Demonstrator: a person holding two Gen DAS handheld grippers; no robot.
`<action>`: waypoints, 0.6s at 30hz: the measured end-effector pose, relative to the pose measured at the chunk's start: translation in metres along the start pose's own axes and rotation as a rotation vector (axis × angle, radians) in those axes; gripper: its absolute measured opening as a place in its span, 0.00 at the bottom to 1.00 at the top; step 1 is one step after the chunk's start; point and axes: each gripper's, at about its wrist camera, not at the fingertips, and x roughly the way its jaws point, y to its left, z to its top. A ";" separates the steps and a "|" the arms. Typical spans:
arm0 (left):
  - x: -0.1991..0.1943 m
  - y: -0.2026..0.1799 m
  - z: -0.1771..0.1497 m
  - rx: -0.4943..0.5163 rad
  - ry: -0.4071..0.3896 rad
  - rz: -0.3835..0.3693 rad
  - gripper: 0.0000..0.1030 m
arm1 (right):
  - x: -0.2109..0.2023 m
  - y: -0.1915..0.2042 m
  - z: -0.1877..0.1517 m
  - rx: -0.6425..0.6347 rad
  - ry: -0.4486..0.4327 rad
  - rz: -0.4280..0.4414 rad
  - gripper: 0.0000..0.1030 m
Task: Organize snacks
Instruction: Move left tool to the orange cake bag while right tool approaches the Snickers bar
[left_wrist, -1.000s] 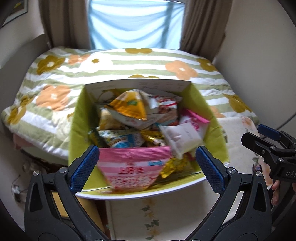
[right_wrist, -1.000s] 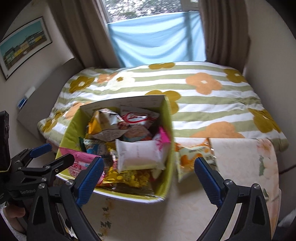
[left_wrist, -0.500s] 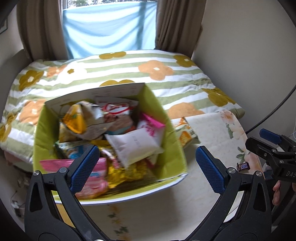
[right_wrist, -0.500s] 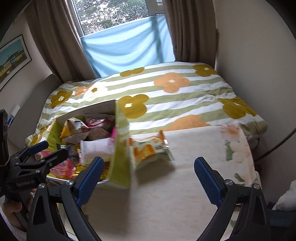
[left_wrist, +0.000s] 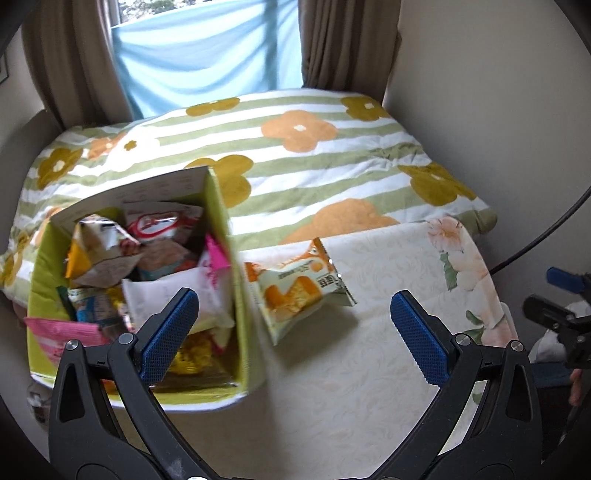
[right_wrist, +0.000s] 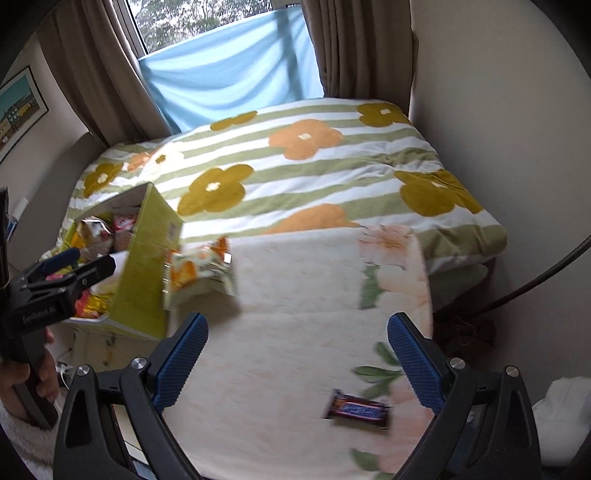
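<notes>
Left tool (left_wrist: 293, 325) and right tool (right_wrist: 295, 350) both gape wide, empty

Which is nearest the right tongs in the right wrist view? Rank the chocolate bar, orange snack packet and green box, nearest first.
1. Chocolate bar: on the table, just ahead of the right tongs.
2. Orange snack packet: farther, to the left, beside the box.
3. Green box: farthest left.

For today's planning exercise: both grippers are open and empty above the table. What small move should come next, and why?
Probably lower the right gripper onto the chocolate bar. It lies loose on the table, outside the box, just ahead of the open jaws. The left gripper could then take the orange packet beside the box.
</notes>
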 end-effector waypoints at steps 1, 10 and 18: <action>0.003 -0.003 0.001 0.006 0.009 0.001 1.00 | 0.000 -0.007 0.000 -0.002 0.006 -0.003 0.94; 0.057 -0.022 0.036 0.270 0.189 0.007 1.00 | 0.007 -0.053 -0.006 0.096 0.046 -0.009 0.94; 0.124 -0.034 0.045 0.486 0.411 -0.058 1.00 | 0.035 -0.073 -0.027 0.223 0.123 -0.021 0.94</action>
